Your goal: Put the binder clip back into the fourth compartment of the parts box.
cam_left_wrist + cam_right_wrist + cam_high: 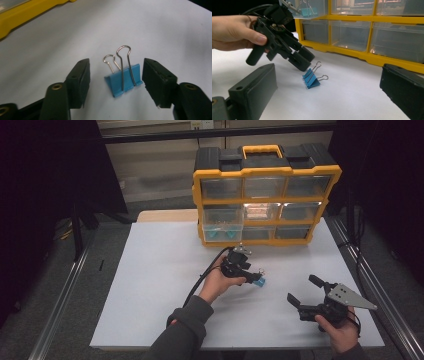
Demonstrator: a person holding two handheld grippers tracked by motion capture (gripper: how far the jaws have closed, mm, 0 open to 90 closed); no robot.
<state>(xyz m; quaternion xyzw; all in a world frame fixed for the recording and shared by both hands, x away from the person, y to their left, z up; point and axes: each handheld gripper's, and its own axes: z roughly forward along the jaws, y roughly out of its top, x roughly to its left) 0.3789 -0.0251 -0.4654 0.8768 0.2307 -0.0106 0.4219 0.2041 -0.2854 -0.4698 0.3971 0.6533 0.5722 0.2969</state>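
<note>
No readable writing or brand. Blue binder clip (125,81) lies on white counter (150,285), mid-sheet, near yellow drawer organiser (265,195). Left tool (116,80) straddles clip, jaws half-wide, not touching. Right tool (302,292) wide, nothing between jaws, near counter's front-right edge. Open counter left.

Your left tool (253,279) tilts down toward the worktop (150,270), jaws partway apart; your right tool (303,293) sits low near the worktop's front edge, jaws wide.

Left gripper (303,61) over blue binder clip (311,78)
</note>
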